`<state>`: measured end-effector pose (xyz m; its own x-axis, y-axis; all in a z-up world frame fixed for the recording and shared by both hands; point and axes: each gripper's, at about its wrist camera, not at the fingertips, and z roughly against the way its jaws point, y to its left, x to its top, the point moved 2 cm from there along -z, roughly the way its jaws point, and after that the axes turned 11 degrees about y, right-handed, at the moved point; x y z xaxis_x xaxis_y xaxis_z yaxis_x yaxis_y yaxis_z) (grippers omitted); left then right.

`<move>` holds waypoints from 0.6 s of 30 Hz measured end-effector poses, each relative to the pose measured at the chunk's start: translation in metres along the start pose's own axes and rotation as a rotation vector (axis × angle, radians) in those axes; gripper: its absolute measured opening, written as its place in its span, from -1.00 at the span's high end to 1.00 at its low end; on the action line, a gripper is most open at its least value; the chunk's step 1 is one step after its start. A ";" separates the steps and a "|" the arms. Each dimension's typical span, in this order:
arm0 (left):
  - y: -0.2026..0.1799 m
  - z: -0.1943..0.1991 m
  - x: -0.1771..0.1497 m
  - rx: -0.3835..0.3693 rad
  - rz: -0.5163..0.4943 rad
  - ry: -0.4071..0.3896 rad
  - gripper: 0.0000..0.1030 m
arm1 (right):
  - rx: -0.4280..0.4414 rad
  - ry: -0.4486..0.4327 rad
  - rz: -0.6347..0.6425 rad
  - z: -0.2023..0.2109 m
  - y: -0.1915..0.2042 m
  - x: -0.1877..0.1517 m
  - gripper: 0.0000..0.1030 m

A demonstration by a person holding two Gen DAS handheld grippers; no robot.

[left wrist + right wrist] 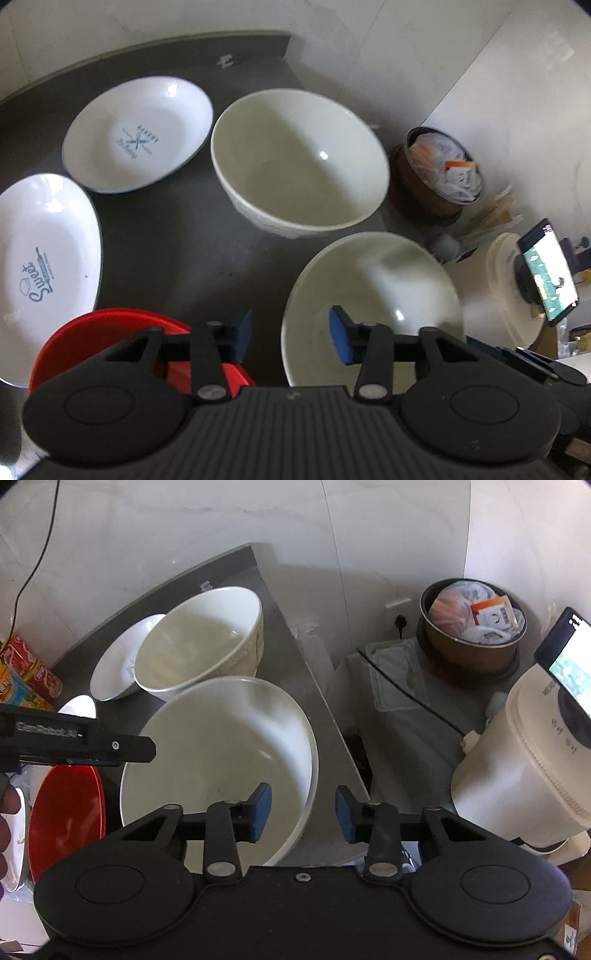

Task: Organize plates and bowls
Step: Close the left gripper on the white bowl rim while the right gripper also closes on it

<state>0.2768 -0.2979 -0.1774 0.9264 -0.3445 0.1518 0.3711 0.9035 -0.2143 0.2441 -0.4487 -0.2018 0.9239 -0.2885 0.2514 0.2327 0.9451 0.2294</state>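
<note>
Basically, clutter is sitting off the right edge of the dark tabletop: a brown pot stuffed with plastic bags, a cream appliance, and a lit phone leaning on it. Snack packets are lying at the left in the right wrist view.

Crockery is glossy ceramic. Two white plates are lying flat, one printed "Bakery", one printed "Sweet". A deep cream bowl with an embossed outer wall is standing behind a wider, shallower white bowl. A red bowl is sitting near the front-left.

The left tool is hovering open, blue pads apart, with the white bowl's near-left rim showing between them and the red bowl just under its left finger. The right tool is also gaping open, straddling the white bowl's right rim; contact isn't clear. The left tool's finger is reaching over the red bowl.
</note>
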 end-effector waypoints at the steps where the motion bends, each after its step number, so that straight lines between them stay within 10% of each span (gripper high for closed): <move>1: 0.000 -0.002 0.000 -0.004 0.000 0.002 0.31 | 0.001 0.004 -0.001 0.000 0.000 0.000 0.31; 7: -0.007 -0.017 0.000 0.027 -0.024 0.042 0.79 | 0.013 0.032 -0.012 -0.008 -0.003 -0.001 0.70; 18: -0.002 0.004 -0.004 0.002 0.020 -0.011 0.82 | 0.028 -0.014 0.031 0.010 0.002 0.002 0.73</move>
<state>0.2723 -0.2970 -0.1738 0.9329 -0.3236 0.1577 0.3524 0.9107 -0.2156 0.2436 -0.4491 -0.1913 0.9262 -0.2617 0.2716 0.1954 0.9489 0.2479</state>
